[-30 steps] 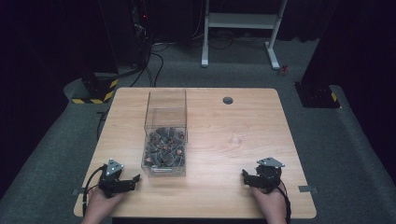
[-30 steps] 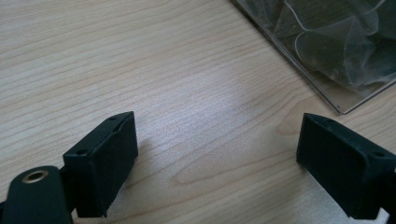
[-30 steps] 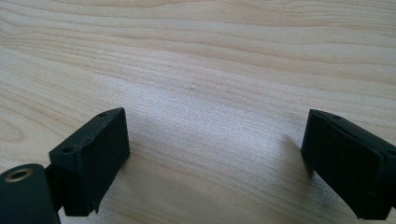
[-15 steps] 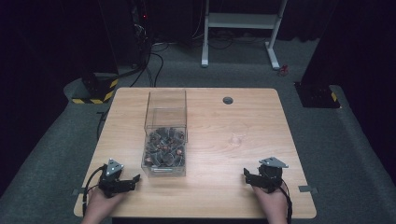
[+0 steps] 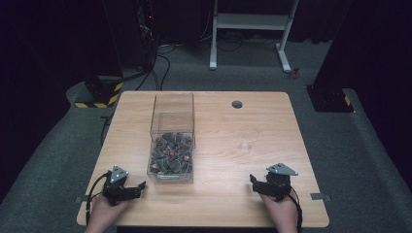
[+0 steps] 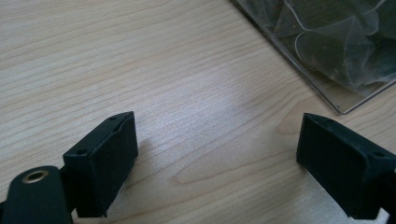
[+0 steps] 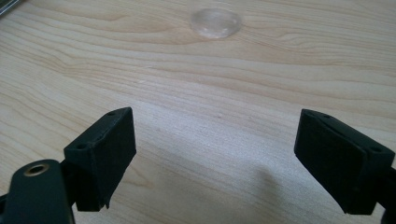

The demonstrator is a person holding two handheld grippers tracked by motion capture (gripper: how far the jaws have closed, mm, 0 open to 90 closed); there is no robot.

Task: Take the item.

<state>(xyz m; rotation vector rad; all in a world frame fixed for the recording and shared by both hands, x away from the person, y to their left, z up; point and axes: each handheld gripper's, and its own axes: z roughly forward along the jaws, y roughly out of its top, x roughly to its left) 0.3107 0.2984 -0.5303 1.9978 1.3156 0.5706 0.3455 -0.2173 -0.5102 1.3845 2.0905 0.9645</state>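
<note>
**Clear box beside the left tool, both tools wide open on the surface**

The left tool (image 5: 138, 187) is held low at the near edge of the wooden surface (image 5: 233, 145), its jaws spread wide with nothing between them but bare wood. The clear box (image 5: 171, 145) is found just ahead of this tool and slightly to its inner side, near but not touched; in the left gripper view its near corner (image 6: 343, 109) is seen just beyond the far jaw, apart from it. The box is filled in its near part with dark, crumpled pieces (image 5: 171, 154), some showing reddish spots; what they are cannot be told. Its far part stands as tall transparent walls.

The right tool (image 5: 256, 182) is held at the near edge too, well apart from the box, with open wood lying between. Its jaws have just been closing slightly, yet they stand wide apart, and nothing is gripped between them. In the right gripper view a small clear round disc (image 7: 215, 22) is seen on the wood well ahead of the jaws.

A dark round hole (image 5: 237, 104) is set in the far part of the surface, well beyond both tools. Between either tool and the box nothing is placed in the way. Behind the surface, white frame legs (image 5: 250, 29) are seen on the grey floor.
</note>
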